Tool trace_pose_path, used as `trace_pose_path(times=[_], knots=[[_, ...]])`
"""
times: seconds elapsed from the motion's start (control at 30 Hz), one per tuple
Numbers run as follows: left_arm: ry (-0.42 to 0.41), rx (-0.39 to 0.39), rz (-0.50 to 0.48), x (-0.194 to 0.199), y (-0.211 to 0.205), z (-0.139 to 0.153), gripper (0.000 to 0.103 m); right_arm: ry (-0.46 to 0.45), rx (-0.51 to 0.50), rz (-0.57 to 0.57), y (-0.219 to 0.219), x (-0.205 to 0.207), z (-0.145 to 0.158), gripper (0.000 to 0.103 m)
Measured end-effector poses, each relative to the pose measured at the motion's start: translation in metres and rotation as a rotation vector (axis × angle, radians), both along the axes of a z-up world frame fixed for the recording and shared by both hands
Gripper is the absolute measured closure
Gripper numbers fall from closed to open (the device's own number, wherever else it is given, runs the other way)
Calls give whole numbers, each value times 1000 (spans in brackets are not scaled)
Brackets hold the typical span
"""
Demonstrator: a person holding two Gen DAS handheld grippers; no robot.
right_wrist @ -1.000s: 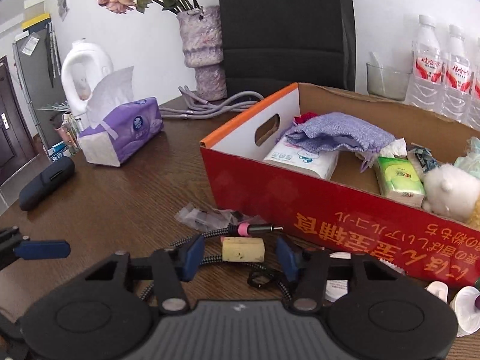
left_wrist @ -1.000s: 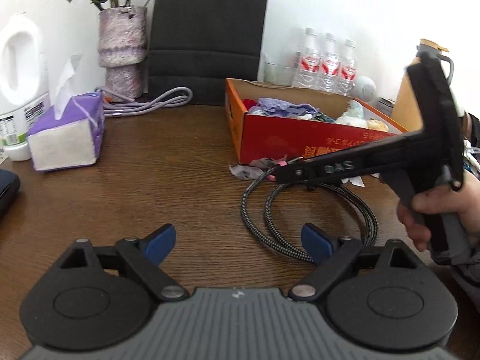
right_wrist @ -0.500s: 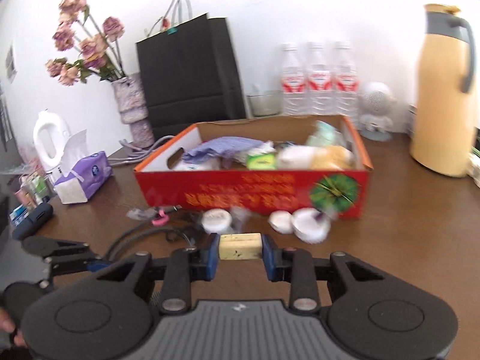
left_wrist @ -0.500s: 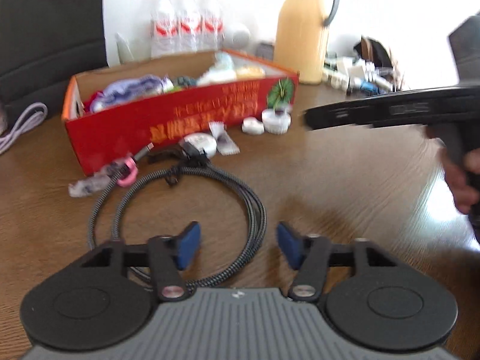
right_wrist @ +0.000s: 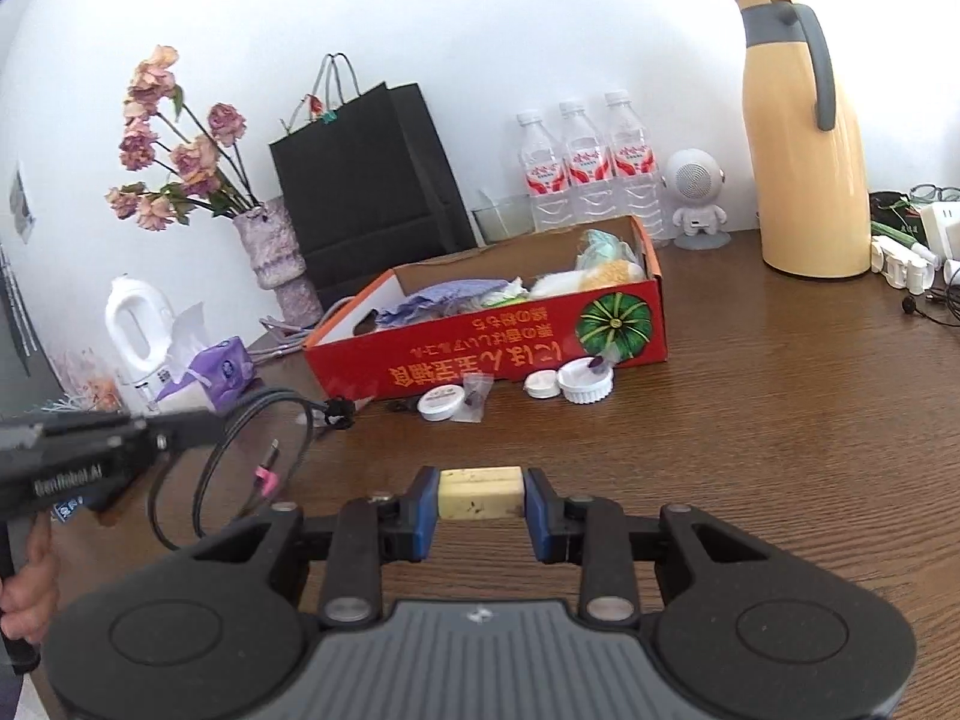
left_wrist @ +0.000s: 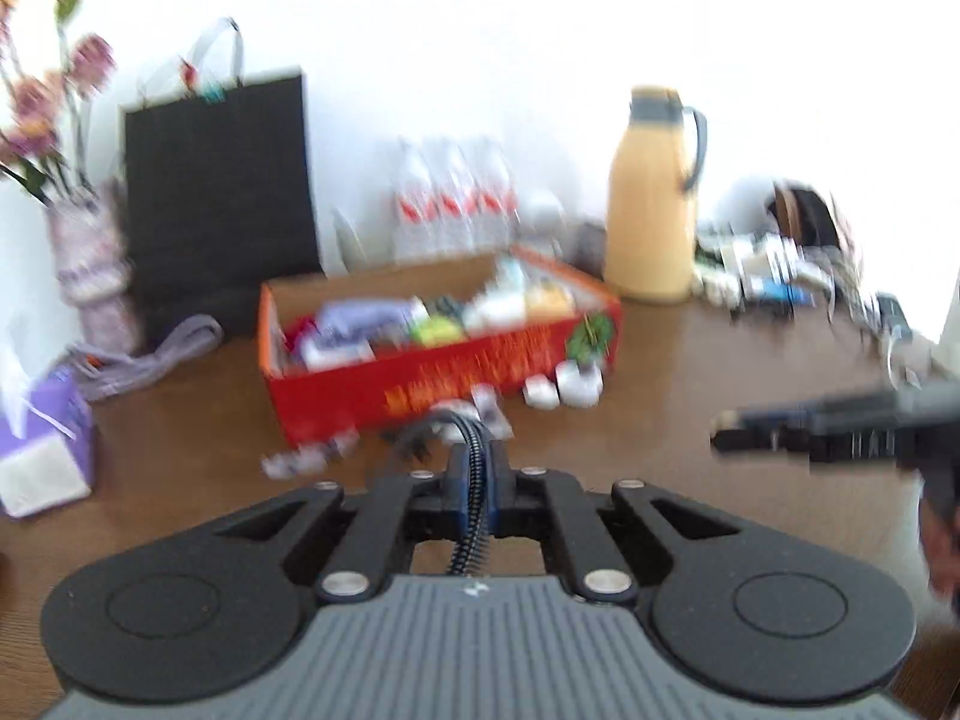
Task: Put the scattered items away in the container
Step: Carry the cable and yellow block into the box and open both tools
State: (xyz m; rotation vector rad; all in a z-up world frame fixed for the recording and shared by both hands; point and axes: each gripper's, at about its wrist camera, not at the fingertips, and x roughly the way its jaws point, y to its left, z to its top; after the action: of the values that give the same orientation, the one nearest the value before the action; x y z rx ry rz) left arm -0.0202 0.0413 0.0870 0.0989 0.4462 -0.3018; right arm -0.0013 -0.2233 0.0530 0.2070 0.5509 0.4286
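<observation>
Red cardboard box (right_wrist: 504,360) sits on the brown worktop (right_wrist: 750,420), already holding soft items: purple cloth, white plush, small packets. Left tool (left_wrist: 474,480) is clamped tight on the braided cable (left_wrist: 471,450), pads pressed together with the cable running up between them toward the box; left view is blurred, detail beyond that hard to read. In the right view the same left tool (right_wrist: 204,420) comes in from the left of the box, with the cable's loops (right_wrist: 252,456) hanging below it, off the worktop, pink-tipped plug (right_wrist: 267,477) dangling inside the loop. Right tool (right_wrist: 480,495) grips a pale yellow block (right_wrist: 479,492), blue pads pressing both ends, held above the worktop in front of the box. Loose things just in front of the box's long red side: round white lid (right_wrist: 441,403), small clear packet (right_wrist: 474,399), smaller white cap (right_wrist: 540,385), ridged white jar lid (right_wrist: 585,383). Behind the box: black paper bag (right_wrist: 366,168), three water bottles (right_wrist: 585,174), small white robot-shaped speaker (right_wrist: 696,198). To the right of the box, a tall yellow thermos jug (right_wrist: 804,168). To the left of the box: vase with dried flowers (right_wrist: 276,252), purple tissue pack (right_wrist: 222,372), white detergent jug (right_wrist: 135,330). A hand (right_wrist: 27,576) holds the left tool's handle at frame edge.
</observation>
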Motion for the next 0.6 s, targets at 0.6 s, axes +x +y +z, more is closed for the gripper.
trace_pose_path(times=[0.6], knots=[[-188, -199, 28, -33, 6, 80, 98, -155, -1, 6, 7, -45, 52, 74]])
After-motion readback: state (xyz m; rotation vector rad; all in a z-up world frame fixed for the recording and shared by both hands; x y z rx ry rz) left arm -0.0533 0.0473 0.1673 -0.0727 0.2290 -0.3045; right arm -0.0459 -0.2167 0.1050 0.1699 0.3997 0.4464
